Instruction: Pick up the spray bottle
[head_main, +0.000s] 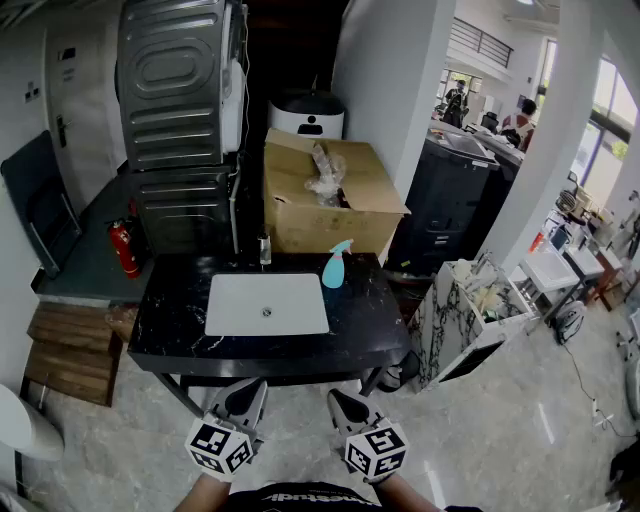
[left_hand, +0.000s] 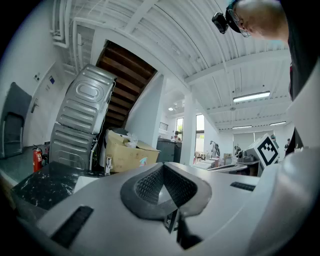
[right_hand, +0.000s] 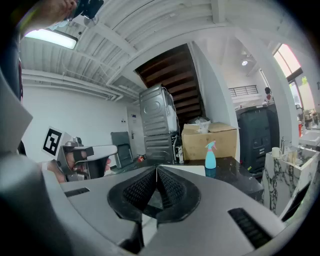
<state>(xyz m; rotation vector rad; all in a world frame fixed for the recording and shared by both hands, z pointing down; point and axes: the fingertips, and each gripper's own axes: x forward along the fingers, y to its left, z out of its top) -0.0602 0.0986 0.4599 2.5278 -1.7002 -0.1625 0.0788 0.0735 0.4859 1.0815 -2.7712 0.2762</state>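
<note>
We are holding the left gripper (head_main: 247, 395) and right gripper (head_main: 346, 404) on the near side of the sink basin (head_main: 267, 304), each with its jaws pressed together on nothing. The blue spray bottle (head_main: 335, 268) is standing upright just beside the basin's far right corner, its nozzle pointing left along the basin's far edge.

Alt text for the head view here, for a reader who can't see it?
A blue spray bottle stands untouched on a black counter by a white sink's far right corner, a cardboard box behind it. The left claw and right claw, both shut and empty, are held short of the counter's near edge.
</note>
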